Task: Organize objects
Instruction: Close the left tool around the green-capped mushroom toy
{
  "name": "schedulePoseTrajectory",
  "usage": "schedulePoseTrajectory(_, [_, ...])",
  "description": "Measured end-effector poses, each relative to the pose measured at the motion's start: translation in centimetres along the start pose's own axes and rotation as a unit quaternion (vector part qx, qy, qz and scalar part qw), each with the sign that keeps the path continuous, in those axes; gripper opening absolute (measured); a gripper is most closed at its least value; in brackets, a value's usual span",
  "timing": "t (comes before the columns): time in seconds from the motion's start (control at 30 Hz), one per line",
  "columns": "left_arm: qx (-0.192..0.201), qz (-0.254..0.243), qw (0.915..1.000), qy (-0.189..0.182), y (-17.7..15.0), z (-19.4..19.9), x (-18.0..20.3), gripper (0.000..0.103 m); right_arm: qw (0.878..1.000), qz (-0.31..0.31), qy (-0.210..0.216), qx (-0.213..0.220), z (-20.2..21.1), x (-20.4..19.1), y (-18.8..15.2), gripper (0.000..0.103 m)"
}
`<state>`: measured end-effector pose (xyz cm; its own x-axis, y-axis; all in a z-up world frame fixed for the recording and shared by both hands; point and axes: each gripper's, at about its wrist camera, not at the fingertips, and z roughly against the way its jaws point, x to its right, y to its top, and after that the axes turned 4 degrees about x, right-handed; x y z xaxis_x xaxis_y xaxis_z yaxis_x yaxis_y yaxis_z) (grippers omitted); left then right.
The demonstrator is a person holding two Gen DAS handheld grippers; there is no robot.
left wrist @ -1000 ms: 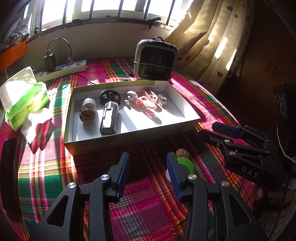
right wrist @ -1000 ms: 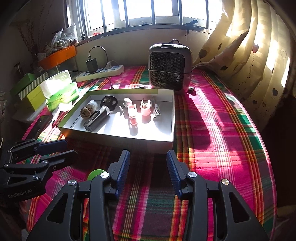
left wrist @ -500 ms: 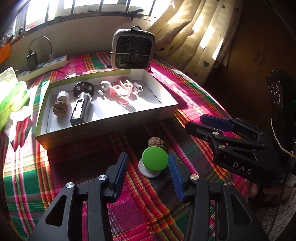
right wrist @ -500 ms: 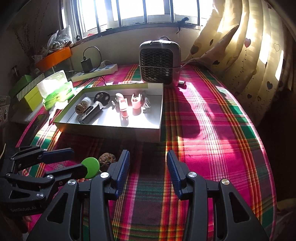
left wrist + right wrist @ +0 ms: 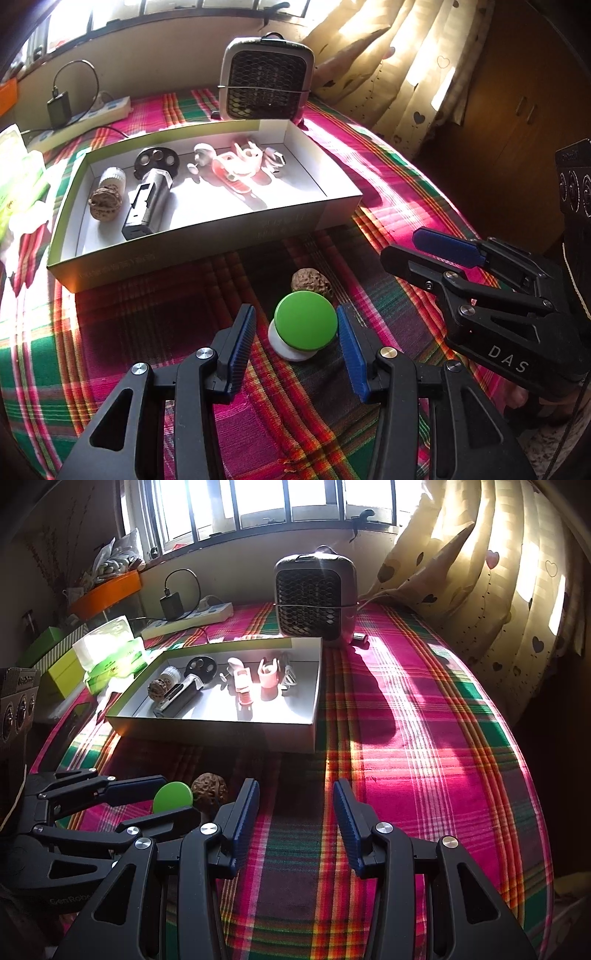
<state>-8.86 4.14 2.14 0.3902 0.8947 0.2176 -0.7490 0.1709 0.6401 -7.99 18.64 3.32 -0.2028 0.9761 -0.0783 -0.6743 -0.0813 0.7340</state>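
A green round disc on a white base sits on the plaid cloth between the fingers of my open left gripper; its right finger is close to the disc's edge. A brown walnut lies just behind the disc. In the right wrist view the disc and walnut sit left of my open, empty right gripper. The open box behind holds another walnut, a dark device, a black disc with holes and pink items.
A small heater stands behind the box. A power strip with charger and green tissue packs lie at the left. Curtains hang at the right, beyond the table's edge. My right gripper shows in the left wrist view.
My left gripper has moved forward and right, so the green disc now sits between its fingers. The right gripper has shifted slightly; the walnut has come into its view.
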Motion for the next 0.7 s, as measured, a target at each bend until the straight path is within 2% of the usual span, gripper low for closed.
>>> schedulePoseTrajectory(0.23, [0.0, 0.009, 1.0, -0.002, 0.0, -0.2, -0.2, 0.041, 1.0, 0.001, 0.001, -0.002, 0.0, 0.0, -0.1, 0.043])
schedulePoseTrajectory(0.33, [0.003, 0.009, 0.9999, -0.005, 0.1, 0.0, -0.2, 0.031, 1.0, 0.0, 0.002, -0.004, -0.1, 0.0, -0.1, 0.043])
schedulePoseTrajectory(0.7, [0.015, 0.019, 0.9997, 0.009, 0.2, 0.9, -1.3, 0.031, 1.0, 0.004, 0.007, -0.006, -0.3, -0.5, -0.2, 0.043])
